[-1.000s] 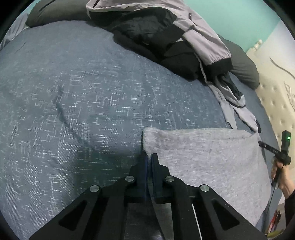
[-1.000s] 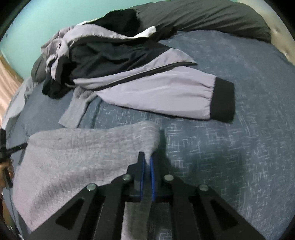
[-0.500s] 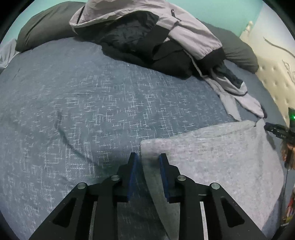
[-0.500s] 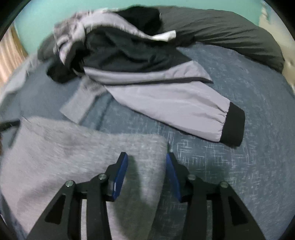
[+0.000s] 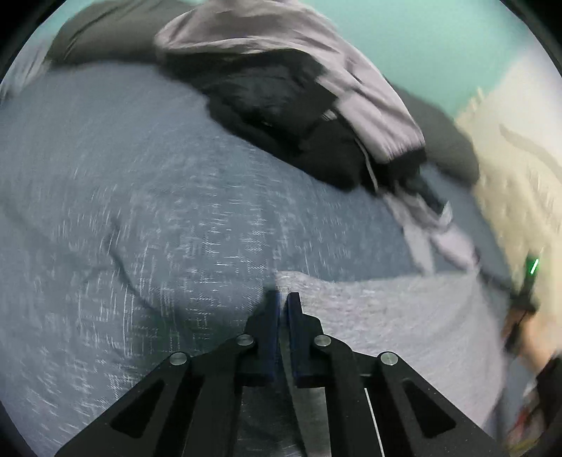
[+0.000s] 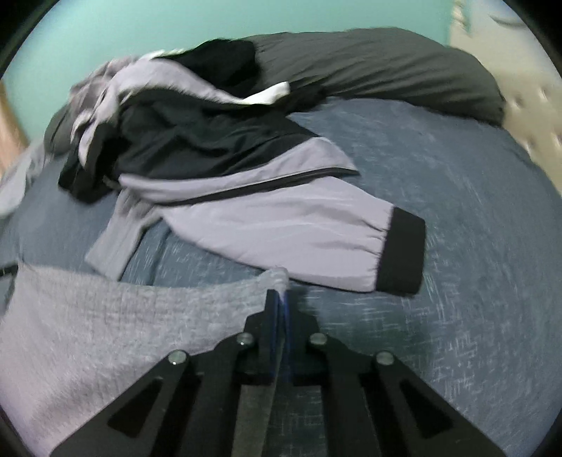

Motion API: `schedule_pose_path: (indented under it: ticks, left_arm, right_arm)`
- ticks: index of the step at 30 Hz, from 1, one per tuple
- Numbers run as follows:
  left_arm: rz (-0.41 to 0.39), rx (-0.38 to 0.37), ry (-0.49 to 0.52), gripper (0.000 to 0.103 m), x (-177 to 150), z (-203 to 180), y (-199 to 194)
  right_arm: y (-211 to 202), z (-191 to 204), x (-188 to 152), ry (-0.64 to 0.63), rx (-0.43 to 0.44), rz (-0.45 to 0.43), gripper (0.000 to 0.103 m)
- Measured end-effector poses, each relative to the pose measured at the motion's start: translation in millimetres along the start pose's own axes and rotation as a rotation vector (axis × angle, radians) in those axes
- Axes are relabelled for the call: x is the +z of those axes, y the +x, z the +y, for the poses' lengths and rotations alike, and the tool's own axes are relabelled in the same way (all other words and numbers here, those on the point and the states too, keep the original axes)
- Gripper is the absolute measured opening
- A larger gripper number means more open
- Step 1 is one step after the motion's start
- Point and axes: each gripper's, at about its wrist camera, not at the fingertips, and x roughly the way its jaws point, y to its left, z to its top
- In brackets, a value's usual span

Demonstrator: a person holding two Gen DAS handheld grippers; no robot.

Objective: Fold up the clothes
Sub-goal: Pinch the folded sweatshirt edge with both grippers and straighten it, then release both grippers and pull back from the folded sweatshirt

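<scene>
Blue-grey bedding (image 5: 147, 218) with a pale crosshatch weave fills most of both views, under a mint-green wall (image 6: 140, 31) along the top and a cream tufted headboard (image 5: 520, 197) at the right edge of the left view.

I hold both grippers angled down toward the bed. My left gripper (image 5: 282, 302) sits at the bottom centre of its frame; its jaws have just snapped together and now pinch one corner of the grey knit garment (image 5: 397, 316), whose cloth runs down between the blue pads. My right gripper (image 6: 279, 298), bottom centre of its own frame, has likewise just been closing and is clamped on the opposite corner of the same garment (image 6: 105, 316). Its soft, fuzzy edge stretches between the two corners, so it spreads to the lower right in the left view and to the lower left in the right view.

At the far right of the left view my right hand (image 5: 527, 334) shows, blurred, under a small green light.

Beyond the garment a lilac and black jacket (image 6: 267, 214) lies crumpled in smooth, shiny fabric, one sleeve ending in a black ribbed cuff. Behind it rests a long dark grey pillow (image 6: 386, 70). I can read no label or writing anywhere.
</scene>
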Motion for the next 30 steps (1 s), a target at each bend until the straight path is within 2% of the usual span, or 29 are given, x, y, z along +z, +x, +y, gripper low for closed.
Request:
schedule_pose_path:
  ticks: [4, 8, 12, 15, 17, 19, 20, 24, 28, 30]
  left_arm:
    - [0.037, 0.01, -0.024, 0.005, -3.0, 6.6, 13.5]
    - [0.108, 0.065, 0.008, 0.005, -10.1, 0.2, 32.3]
    - [0.093, 0.081, -0.001, 0.01, -9.2, -3.2, 26.4]
    - [0.071, 0.117, 0.027, 0.01, -12.3, -9.1, 5.1]
    - [0.055, 0.109, 0.04, 0.01, -17.5, -11.0, -12.3]
    - [0.047, 0.091, 0.034, 0.011, -30.0, -12.7, -32.2]
    - [0.043, 0.081, 0.03, 0.011, -36.5, -13.5, -42.3]
    - [0.048, 0.026, 0.015, 0.011, -71.2, -20.0, -78.0]
    - [0.076, -0.019, 0.027, 0.023, -116.4, -34.9, -108.8]
    - [0.11, -0.032, 0.037, 0.023, -142.6, -41.2, -119.7]
  right_arm:
    - [9.8, -13.8, -0.9, 0.094, 0.016, 0.018, 0.003]
    - [27.5, -9.0, -5.7, 0.077, -0.003, 0.095, 0.003]
    - [26.9, -0.6, -4.6, 0.054, 0.01, 0.105, 0.004]
    - [13.2, 0.7, -4.0, 0.057, 0.011, 0.095, 0.01]
    - [4.1, 1.6, -3.5, 0.059, 0.013, 0.088, 0.012]
    - [-12.6, -0.5, -10.0, 0.062, 0.019, 0.068, 0.016]
    - [-21.2, -2.0, -15.0, 0.069, 0.03, 0.061, 0.021]
    - [-60.2, -11.5, -47.0, 0.147, 0.107, 0.042, 0.025]
    - [-93.5, -10.0, -86.6, 0.159, 0.165, 0.07, 0.026]
    - [-108.6, -7.4, -104.6, 0.142, 0.184, 0.089, 0.028]
